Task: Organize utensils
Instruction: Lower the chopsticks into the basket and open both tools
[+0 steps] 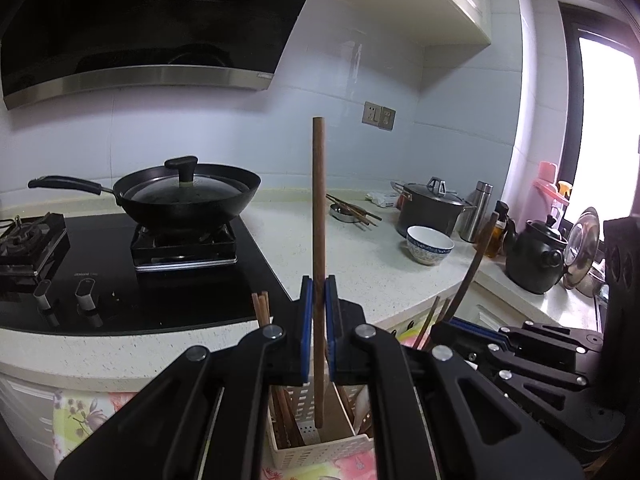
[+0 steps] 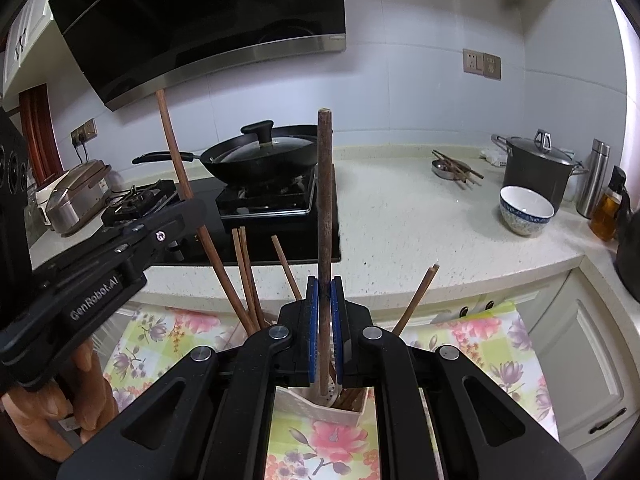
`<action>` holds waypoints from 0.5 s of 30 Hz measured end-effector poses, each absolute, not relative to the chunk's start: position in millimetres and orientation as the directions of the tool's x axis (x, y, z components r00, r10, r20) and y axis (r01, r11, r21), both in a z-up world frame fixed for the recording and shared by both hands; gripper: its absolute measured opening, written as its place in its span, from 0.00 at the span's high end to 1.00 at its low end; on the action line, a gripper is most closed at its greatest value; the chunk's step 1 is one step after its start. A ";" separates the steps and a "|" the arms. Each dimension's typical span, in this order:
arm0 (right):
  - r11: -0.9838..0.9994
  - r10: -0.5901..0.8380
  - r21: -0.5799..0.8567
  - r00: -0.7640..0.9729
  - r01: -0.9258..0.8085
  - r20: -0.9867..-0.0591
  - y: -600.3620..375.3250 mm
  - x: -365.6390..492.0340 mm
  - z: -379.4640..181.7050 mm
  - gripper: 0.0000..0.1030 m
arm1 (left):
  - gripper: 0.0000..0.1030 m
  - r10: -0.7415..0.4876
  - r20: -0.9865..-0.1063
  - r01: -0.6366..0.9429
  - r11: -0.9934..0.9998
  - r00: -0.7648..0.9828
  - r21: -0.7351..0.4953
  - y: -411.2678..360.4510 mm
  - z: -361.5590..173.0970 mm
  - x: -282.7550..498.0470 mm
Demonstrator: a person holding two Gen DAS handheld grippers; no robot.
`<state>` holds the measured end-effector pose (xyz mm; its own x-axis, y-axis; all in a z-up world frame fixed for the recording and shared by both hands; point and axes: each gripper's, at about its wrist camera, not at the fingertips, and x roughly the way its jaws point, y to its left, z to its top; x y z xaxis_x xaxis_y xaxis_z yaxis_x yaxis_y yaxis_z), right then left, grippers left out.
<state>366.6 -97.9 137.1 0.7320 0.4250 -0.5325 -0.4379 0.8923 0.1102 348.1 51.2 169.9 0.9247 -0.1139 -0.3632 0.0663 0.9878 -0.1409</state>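
Note:
My left gripper is shut on a smooth brown wooden stick that stands upright, its lower end inside a white perforated utensil holder. My right gripper is shut on a darker, rough wooden-handled utensil, also upright, its lower end in the white holder. Several brown chopsticks lean in the holder. The left gripper body and its stick show at the left of the right wrist view; the right gripper body shows at the right of the left wrist view.
The holder stands on a floral cloth below the white counter. On the counter are a black wok with lid on the stove, a small dish with chopsticks, a blue-white bowl, a dark pot, a steel flask and a black kettle.

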 end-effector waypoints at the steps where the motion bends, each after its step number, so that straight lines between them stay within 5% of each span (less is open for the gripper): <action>1: 0.892 0.425 0.110 0.729 -0.439 -0.537 -97.1 366.9 134.8 0.92 | 0.94 -0.116 -0.370 0.069 0.988 0.922 -0.136 49.4 165.8 349.6; 15: 0.887 0.416 0.109 0.674 -0.449 -0.611 -87.6 378.0 97.3 0.92 | 0.94 -0.154 -0.487 0.084 0.983 0.860 -0.162 45.0 128.0 368.2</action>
<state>378.0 -87.6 97.3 0.6739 0.4161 -0.6106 -0.4487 0.8870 0.1092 368.2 45.0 128.0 0.8598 -0.1541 -0.4868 0.0842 0.9831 -0.1624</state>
